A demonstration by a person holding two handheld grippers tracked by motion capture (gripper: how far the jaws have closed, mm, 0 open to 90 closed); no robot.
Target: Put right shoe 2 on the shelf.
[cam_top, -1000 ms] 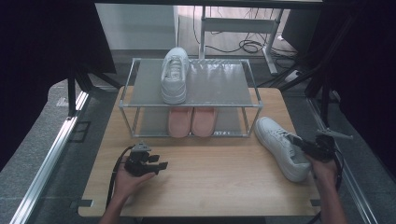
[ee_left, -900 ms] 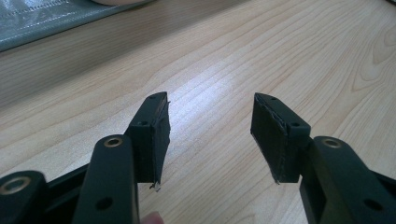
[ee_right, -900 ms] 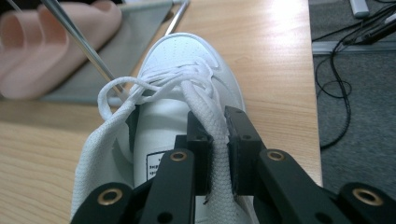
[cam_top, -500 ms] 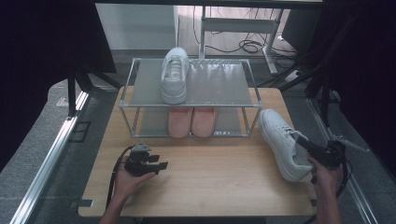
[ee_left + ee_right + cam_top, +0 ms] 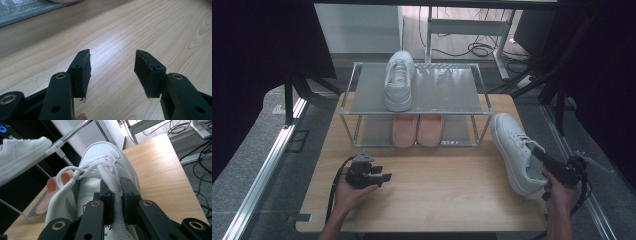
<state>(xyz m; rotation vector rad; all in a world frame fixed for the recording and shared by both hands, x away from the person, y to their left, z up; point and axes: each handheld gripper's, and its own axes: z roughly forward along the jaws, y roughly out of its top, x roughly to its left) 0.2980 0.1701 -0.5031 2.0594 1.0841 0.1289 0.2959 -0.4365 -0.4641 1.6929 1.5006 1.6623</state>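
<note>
White sneaker (image 5: 516, 150) is the thing in hand: it sits at the right edge of the wooden table (image 5: 447, 195), just to the right of the two-tier shoe rack (image 5: 437, 112), toe pointing away from the person and heel toward the right hand. The right gripper (image 5: 544, 162) has its jaws pinched together on the sneaker's tongue and laces near the collar; in the right gripper view the pads (image 5: 107, 202) press on the padded white edge from both sides, so the grip looks firm. Whether the sole rests on the table or is lifted a little I cannot tell from the high view, since the shoe's outer side hides the contact line. The left gripper (image 5: 379, 177) lies low over the table in front of the rack, jaws spread apart with bare wood between them, holding nothing. On the rack's top shelf stands the matching white sneaker (image 5: 399, 80), with free shelf to its right; a pink pair (image 5: 417, 131) fills the lower shelf. This reads as the carrying step, the second shoe gripped and due to join its mate. The next move calls for lifting it clear over the rack's right rail, swinging it leftward above the shelf, and setting it down parallel to the first shoe, keeping the dangling laces off the frame.
</note>
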